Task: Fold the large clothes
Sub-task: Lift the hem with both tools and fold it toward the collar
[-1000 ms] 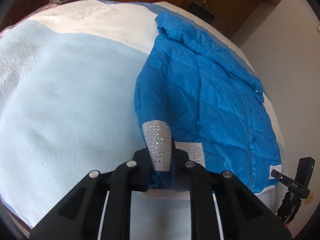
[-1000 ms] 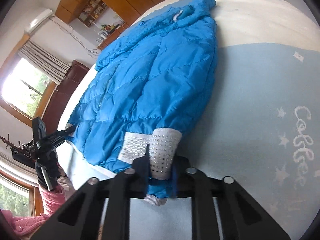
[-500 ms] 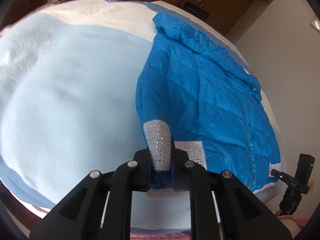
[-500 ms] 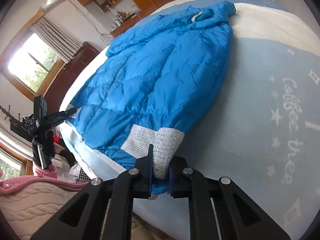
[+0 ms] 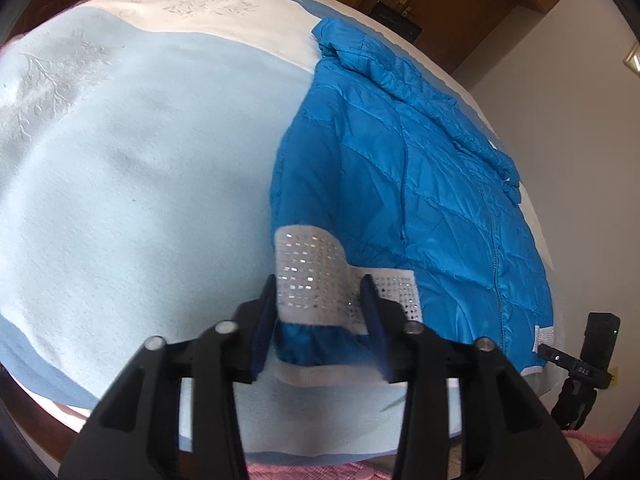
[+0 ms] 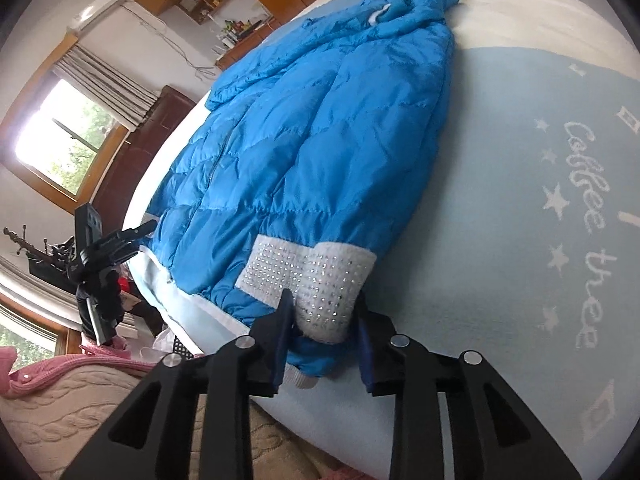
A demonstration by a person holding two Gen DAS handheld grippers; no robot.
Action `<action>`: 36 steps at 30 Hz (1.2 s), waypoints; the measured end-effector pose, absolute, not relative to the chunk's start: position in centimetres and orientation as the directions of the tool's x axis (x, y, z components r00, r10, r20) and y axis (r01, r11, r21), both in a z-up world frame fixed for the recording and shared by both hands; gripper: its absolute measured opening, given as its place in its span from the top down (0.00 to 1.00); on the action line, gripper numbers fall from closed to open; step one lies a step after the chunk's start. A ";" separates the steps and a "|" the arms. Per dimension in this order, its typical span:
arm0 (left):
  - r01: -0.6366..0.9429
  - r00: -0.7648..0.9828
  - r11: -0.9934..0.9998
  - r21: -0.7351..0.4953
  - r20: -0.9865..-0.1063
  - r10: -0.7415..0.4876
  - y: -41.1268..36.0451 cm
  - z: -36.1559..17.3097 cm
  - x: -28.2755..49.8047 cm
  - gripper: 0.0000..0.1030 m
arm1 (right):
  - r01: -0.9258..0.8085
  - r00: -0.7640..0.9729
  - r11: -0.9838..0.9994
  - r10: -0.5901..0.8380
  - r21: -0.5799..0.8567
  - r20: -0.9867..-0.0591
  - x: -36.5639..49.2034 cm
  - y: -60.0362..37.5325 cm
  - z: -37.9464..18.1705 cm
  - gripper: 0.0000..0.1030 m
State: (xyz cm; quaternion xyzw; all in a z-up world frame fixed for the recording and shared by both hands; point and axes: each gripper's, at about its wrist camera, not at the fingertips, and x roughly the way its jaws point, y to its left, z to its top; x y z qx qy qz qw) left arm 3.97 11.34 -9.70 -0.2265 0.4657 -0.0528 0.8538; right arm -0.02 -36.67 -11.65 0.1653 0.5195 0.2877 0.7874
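The blue puffer jacket lies flat on the pale blue blanket of a bed, its collar end far from both cameras and its hem end nearest them. The sleeve's white rhinestone-studded cuff is folded across the hem corner, and it sits right between the fingers of the left gripper, whose jaws stand spread with the fabric lying loose in the gap. The right wrist view shows the same corner from the other side: the cuff rests between the parted fingers of the right gripper, with daylight on either side of the cloth (neither pad presses it). Half a second ago both grippers were pinched tight on this cuff and hem; now both have let go and the jaws have widened, while the jacket itself has not shifted on the bed. The jacket is bright blue with quilted horizontal stitching, a zipper running down its front, a second studded white band at the hem, and a rumpled collar with a white lining patch. Beyond it, a black camera on a small tripod stands at the bed's edge, and white lettering with stars marks the blanket.
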 end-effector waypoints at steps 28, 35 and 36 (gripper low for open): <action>0.060 0.688 0.843 -0.534 -0.590 -0.423 10.4 -1.8 6.9 0.89 | -0.443 0.403 0.707 0.706 0.551 -0.582 3.2 -37.5 -3.1 0.89; 0.140 0.721 0.819 -0.557 -0.509 -0.470 9.9 4.0 15.1 0.89 | -0.415 0.478 0.714 0.698 0.563 -0.533 10.2 -39.8 3.2 0.89; 0.146 0.722 0.815 -0.560 -0.503 -0.475 9.7 4.5 16.4 0.89 | -0.406 0.477 0.712 0.700 0.573 -0.531 11.3 -40.0 3.7 0.89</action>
